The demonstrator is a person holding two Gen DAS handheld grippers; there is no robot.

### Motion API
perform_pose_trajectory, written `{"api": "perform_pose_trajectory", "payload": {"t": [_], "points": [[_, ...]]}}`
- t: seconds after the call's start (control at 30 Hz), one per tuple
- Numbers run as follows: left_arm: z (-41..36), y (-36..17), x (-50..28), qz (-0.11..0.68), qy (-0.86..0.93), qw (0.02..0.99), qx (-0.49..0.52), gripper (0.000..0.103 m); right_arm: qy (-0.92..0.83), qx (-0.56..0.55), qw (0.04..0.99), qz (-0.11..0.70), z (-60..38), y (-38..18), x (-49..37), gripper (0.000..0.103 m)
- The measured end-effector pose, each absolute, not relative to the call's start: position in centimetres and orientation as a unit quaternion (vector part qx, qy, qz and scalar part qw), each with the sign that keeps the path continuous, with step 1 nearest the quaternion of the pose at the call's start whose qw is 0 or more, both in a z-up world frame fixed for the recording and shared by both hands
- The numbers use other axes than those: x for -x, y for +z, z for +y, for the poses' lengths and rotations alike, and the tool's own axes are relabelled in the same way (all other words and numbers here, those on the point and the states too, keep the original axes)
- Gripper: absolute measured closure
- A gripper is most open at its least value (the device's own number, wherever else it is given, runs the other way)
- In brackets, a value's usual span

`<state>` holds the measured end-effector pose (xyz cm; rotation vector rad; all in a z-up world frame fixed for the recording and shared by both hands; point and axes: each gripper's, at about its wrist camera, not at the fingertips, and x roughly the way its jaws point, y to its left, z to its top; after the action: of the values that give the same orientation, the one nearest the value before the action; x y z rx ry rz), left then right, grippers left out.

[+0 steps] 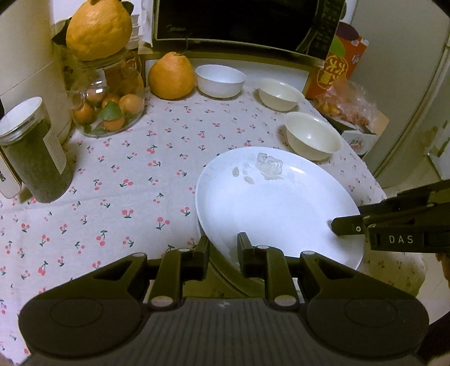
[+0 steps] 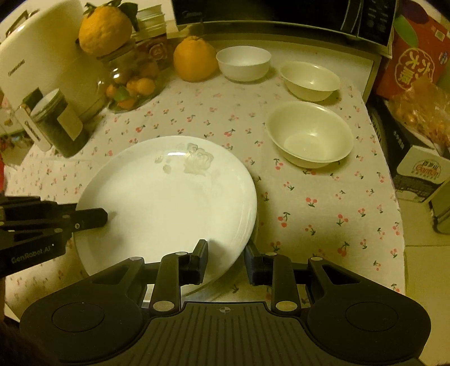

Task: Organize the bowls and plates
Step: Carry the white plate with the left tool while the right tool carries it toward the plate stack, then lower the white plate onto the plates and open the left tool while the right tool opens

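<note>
A large white plate [image 1: 275, 205] with a faint rose print is held tilted over the cherry-print tablecloth [image 1: 126, 174]. My left gripper [image 1: 223, 253] is shut on its near left rim. My right gripper [image 2: 226, 259] is shut on its right rim, and shows from the side in the left wrist view [image 1: 348, 226]. The plate also shows in the right wrist view [image 2: 168, 202]. Three white bowls stand apart behind it: a near one [image 2: 309, 135], a middle one [image 2: 310, 80] and a far one [image 2: 243, 63].
A microwave [image 1: 242, 22] stands at the back. A large orange citrus [image 1: 171, 76], a glass jar of small oranges [image 1: 109, 101], a dark-filled jar [image 1: 33, 149] and a white appliance [image 2: 45, 64] stand at the left. A red box [image 1: 337, 62] and a bag of fruit [image 1: 346, 107] stand at the right edge.
</note>
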<state>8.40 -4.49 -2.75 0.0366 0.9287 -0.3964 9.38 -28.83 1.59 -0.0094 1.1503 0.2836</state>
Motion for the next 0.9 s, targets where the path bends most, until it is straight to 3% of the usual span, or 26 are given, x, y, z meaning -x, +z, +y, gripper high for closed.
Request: {"api": "perform_pose_trajectory", "payload": {"t": [0.53,0.73,0.8,0.9], "points": [[-4.9,-3.4,-7.6,0.45,-0.196,0.869,-0.055,0.084,0.145,0.097,0.828,0.533,-27.2,1.1,-7.9,0.075],[-5.0,-3.5,-7.8,0.468,-0.217,0.854,-0.058,0.073,0.149,0.104,0.823,0.538,-27.1,1.0,-8.0,0.073],[-5.0,-3.7,-7.9,0.476,-0.221,0.85,-0.046,0.061,0.158,0.089,0.817,0.548,-27.4,0.9,-8.3,0.064],[-5.1,-3.9,-7.9,0.484,-0.224,0.845,-0.039,0.054,0.165,0.059,0.807,0.564,-27.9,0.7,-8.7,0.045]]}}
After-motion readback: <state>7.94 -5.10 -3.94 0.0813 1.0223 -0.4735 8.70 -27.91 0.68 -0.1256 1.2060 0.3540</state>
